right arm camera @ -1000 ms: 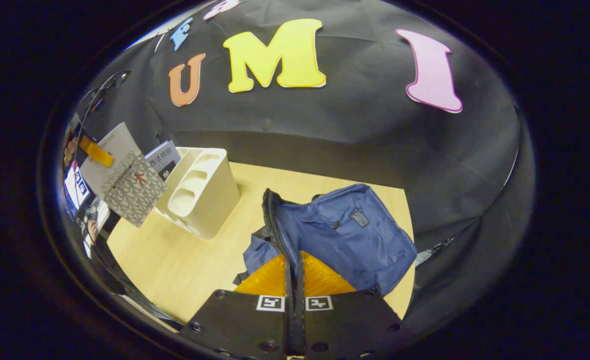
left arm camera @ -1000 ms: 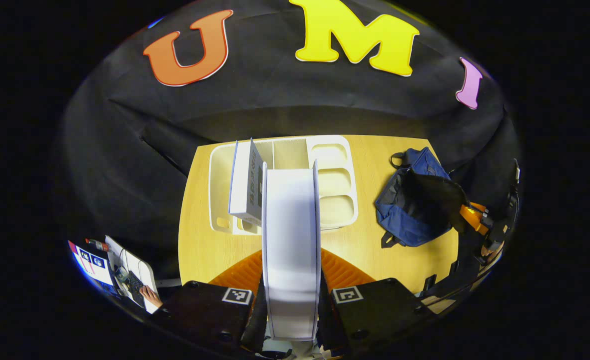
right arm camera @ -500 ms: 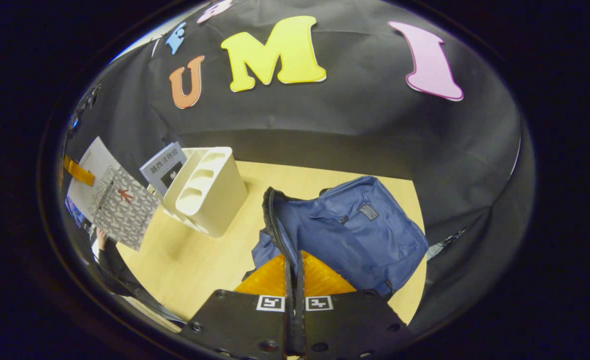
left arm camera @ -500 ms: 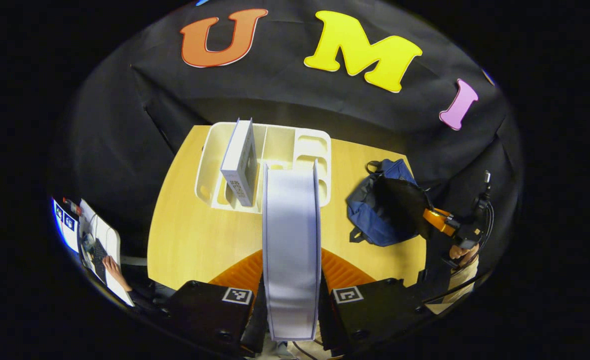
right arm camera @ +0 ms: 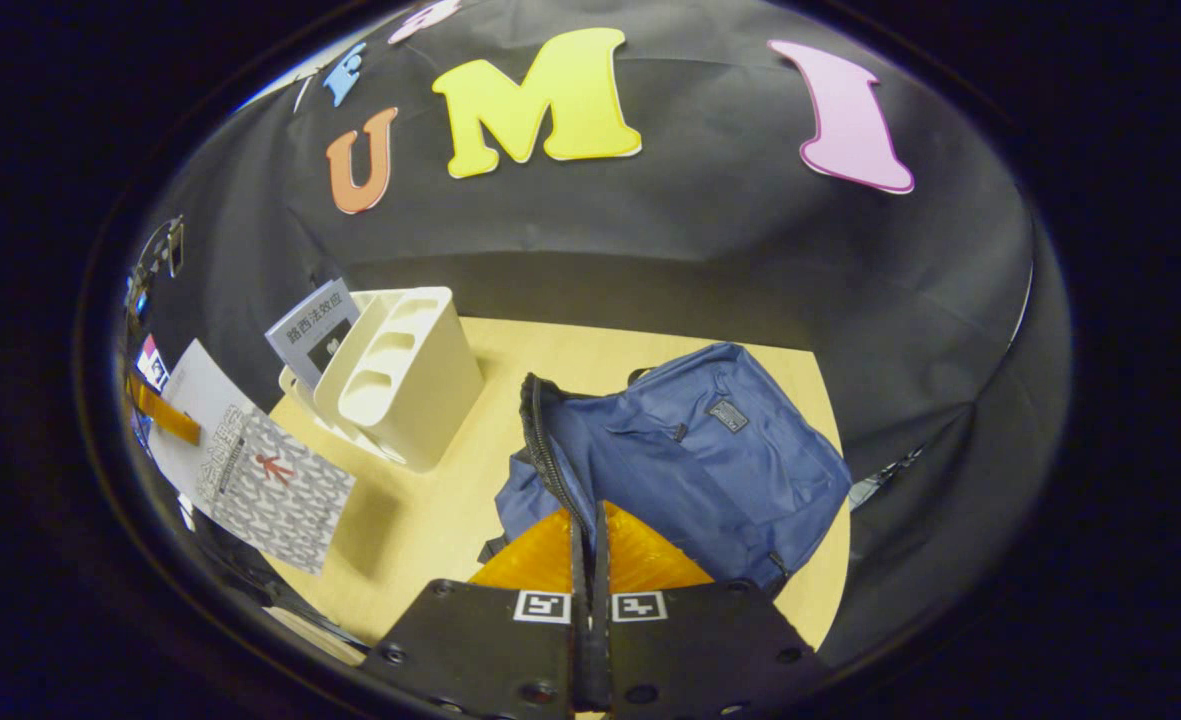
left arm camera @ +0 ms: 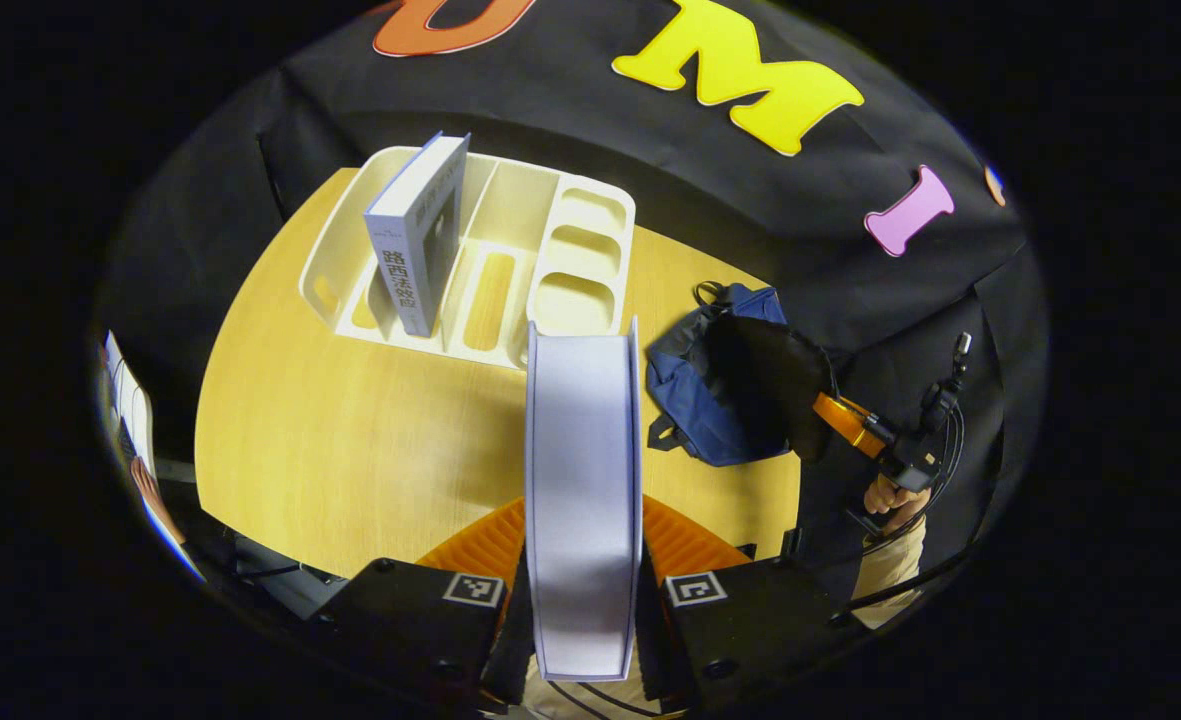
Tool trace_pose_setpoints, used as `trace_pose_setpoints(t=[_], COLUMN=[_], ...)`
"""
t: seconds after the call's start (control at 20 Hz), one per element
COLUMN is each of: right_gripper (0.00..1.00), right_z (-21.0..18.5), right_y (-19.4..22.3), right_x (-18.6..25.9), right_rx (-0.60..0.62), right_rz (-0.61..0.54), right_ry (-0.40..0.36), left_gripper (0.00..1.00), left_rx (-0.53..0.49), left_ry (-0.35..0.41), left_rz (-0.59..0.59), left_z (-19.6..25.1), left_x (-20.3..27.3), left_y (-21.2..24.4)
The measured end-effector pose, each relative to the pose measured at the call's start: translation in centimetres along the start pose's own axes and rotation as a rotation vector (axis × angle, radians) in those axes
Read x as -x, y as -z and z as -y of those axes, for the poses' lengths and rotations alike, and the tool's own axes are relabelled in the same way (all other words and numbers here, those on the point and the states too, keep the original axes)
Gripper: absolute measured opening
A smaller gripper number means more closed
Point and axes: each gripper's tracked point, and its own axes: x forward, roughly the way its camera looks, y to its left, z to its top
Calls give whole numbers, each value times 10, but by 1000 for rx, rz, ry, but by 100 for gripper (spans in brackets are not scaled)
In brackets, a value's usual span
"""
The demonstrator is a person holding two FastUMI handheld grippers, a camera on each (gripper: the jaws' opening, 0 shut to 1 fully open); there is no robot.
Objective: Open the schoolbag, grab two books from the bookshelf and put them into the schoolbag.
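My left gripper [left arm camera: 582,560] is clamped on a thick book [left arm camera: 582,480], page edges facing me, up above the wooden table [left arm camera: 350,440]. The moulded cream plastic bookshelf [left arm camera: 570,250] with one upright book [left arm camera: 415,240] sits left of the floppy blue fabric schoolbag [right arm camera: 690,450]. My right gripper [right arm camera: 590,560] pinches the bag's zipper edge.

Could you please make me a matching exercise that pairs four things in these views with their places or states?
Things:
1. held book
2. second book
3. schoolbag
4. right tool

States:
A. standing in the bookshelf
B. lying unzipped on the table
C. pinching the schoolbag's opening edge
D. clamped in the left tool, above the table

Pairs: 1-D, 2-A, 3-B, 4-C
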Motion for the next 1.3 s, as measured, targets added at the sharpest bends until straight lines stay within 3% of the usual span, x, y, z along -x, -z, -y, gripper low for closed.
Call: trace_pose_setpoints(t=[0.2, 0.25, 0.3, 0.65, 0.8, 0.9, 0.95, 1.15, 1.25, 1.3], right_gripper=[1, 0, 0, 0, 1, 0, 0, 0, 0, 0], right_z=[3, 2, 2, 2, 5, 8, 9, 15, 23, 26], right_y=[3, 4, 4, -5, -10, -14, -16, -36, -42, -45], right_x=[-2, -1, -1, 4, 5, 6, 8, 13, 11, 12], right_rx=[13, 16, 19, 21, 33, 45, 55, 71, 68, 65], right_rz=[-2, -5, -9, -19, -34, -44, -49, -53, -53, -54], right_ry=[45, 52, 59, 89, 104, 114, 119, 136, 143, 152], left_gripper=[45, 49, 45, 45, 41, 49, 45, 45, 49, 44], left_rx=[-20, -23, -25, -25, 58, 129, 161, 251, 334, 379], left_ry=[74, 89, 105, 292, 390, 451, 470, 563, 657, 688], left_rz=[-19, -26, -34, -6, 23, 44, 50, 105, 176, 200], left_z=[17, 21, 24, 57, 70, 80, 85, 108, 125, 132], left_x=[-29, -37, -44, -96, -107, -114, -119, -135, -142, -147], left_y=[6, 6, 9, 6, 0, -5, -6, -18, -36, -43])
